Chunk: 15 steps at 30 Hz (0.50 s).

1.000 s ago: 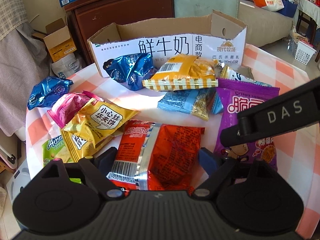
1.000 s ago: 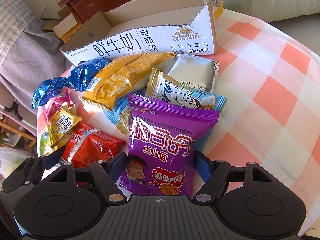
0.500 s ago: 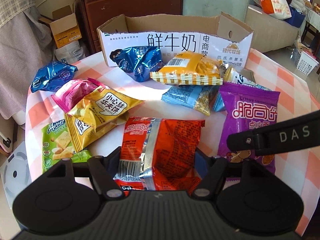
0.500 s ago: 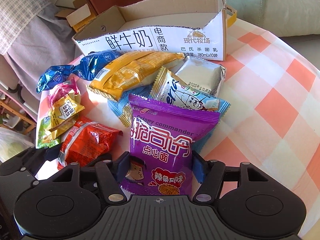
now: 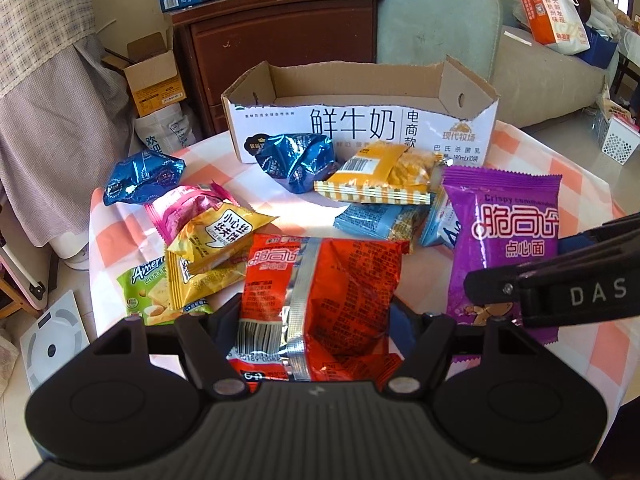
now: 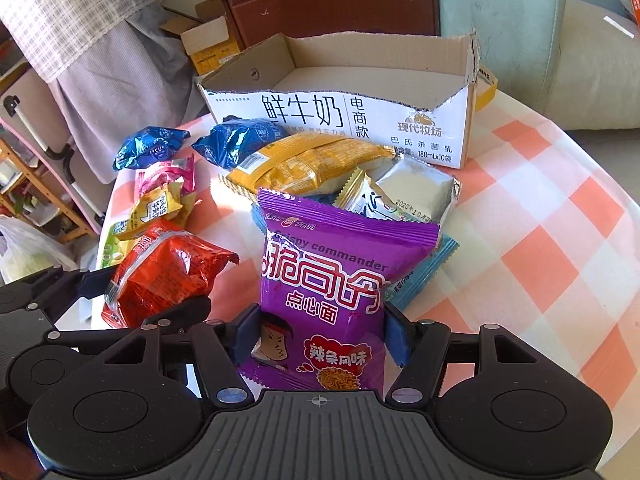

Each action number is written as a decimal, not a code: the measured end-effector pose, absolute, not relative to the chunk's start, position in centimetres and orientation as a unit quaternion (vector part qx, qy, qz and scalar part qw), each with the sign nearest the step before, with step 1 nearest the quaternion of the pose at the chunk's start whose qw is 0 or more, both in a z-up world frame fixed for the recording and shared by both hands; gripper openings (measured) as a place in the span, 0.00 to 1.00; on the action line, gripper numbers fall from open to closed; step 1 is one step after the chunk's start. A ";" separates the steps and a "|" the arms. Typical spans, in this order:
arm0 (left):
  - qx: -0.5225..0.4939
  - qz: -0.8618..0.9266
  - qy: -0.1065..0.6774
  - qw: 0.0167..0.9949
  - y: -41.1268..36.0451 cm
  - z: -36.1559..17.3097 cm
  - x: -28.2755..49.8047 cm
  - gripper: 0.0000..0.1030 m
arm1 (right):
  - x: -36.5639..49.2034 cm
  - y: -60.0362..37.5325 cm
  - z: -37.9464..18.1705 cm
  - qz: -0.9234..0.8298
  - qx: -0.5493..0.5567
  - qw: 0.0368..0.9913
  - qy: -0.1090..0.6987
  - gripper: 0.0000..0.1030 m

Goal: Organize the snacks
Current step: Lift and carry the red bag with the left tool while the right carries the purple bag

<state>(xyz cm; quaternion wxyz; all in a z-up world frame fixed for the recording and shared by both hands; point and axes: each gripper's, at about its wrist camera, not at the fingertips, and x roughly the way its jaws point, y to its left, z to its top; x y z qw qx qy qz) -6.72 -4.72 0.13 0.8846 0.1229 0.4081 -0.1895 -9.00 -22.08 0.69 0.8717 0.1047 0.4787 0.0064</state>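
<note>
My left gripper (image 5: 316, 316) is shut on a red snack packet (image 5: 324, 300) and holds it above the table. My right gripper (image 6: 320, 332) is shut on a purple snack packet (image 6: 336, 280), also lifted; both show in the other view, the purple packet (image 5: 504, 240) and the red packet (image 6: 164, 272). An open white cardboard milk box (image 5: 360, 120) stands at the back of the table, its inside looking bare (image 6: 360, 76). Loose snacks lie in front of it: a yellow packet (image 5: 380, 176), blue foil packets (image 5: 296, 156), a pink one (image 5: 188, 208).
The round table has an orange-and-white checked cloth (image 6: 540, 220). A yellow waffle packet (image 5: 216, 240) and a green cracker packet (image 5: 148, 292) lie at the left. A silver packet (image 6: 420, 188) lies right. A dark wooden cabinet (image 5: 280, 40) and sofa (image 5: 540, 72) stand behind.
Both grippers closed on their packets and lifted them off the table, rising and tilting toward the cardboard box. The other snacks have not moved.
</note>
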 end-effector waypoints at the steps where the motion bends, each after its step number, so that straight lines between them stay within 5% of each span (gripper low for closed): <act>1: 0.125 -0.186 0.406 0.886 -4.7 0.4 -6.7 0.69 | -9.0 -22.1 0.9 0.007 0.103 0.873 0.477 0.61; 15: 0.074 -0.197 0.407 0.889 -2.9 3.9 -5.6 0.69 | -9.5 -21.4 4.0 0.029 0.029 0.896 0.442 0.61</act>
